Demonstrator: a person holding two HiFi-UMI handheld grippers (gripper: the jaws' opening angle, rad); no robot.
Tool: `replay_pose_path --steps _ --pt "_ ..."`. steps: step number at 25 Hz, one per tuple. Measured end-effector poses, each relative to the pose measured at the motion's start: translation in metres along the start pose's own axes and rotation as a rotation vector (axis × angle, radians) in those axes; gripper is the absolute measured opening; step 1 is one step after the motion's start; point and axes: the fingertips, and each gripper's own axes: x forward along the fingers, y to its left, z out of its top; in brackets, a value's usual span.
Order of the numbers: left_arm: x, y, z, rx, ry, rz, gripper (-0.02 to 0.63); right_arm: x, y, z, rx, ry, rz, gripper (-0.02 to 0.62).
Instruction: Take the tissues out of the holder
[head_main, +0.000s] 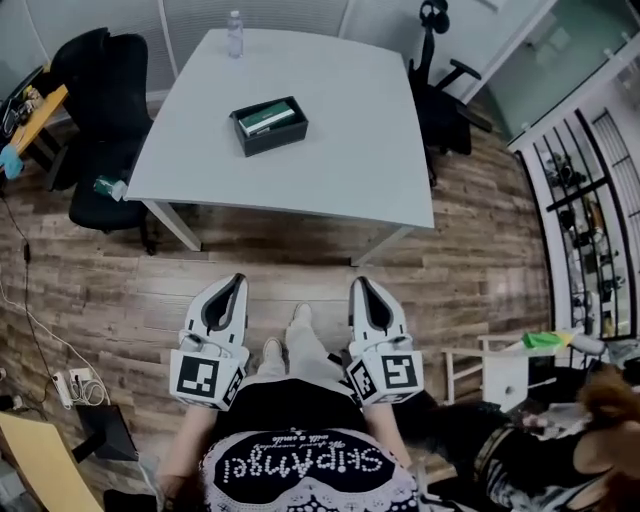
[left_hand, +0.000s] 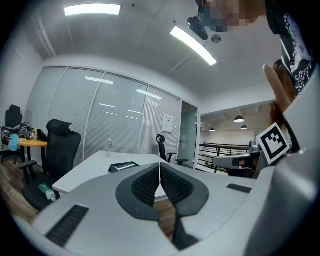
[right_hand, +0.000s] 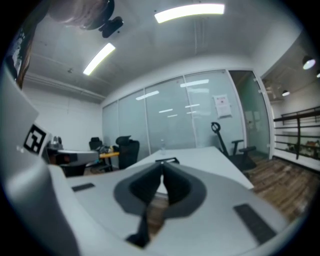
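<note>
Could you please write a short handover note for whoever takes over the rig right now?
Left hand-held gripper: shut, empty.
Right hand-held gripper: shut, empty.
Both are held out in front of the person, over the wooden floor, short of the white table.
The black tissue holder sits near the table's middle with the tissues inside it.
Done: nothing yet; the tissues are untouched.
Left: step up to the table, open a gripper, grasp the tissues and lift them out.
</note>
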Motion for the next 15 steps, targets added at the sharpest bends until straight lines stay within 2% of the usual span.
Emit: replay_pose_path --steps 6,15 --pt "0.032 0.004 0.000 -0.007 -0.003 0.029 0.035 0.034 -0.012 0.001 0.006 0.014 0.053 0.035" --pt "0.109 0.012 0.015 -0.001 -0.029 0.072 0.035 0.102 -0.049 0.026 -0.017 0.011 0.137 0.035"
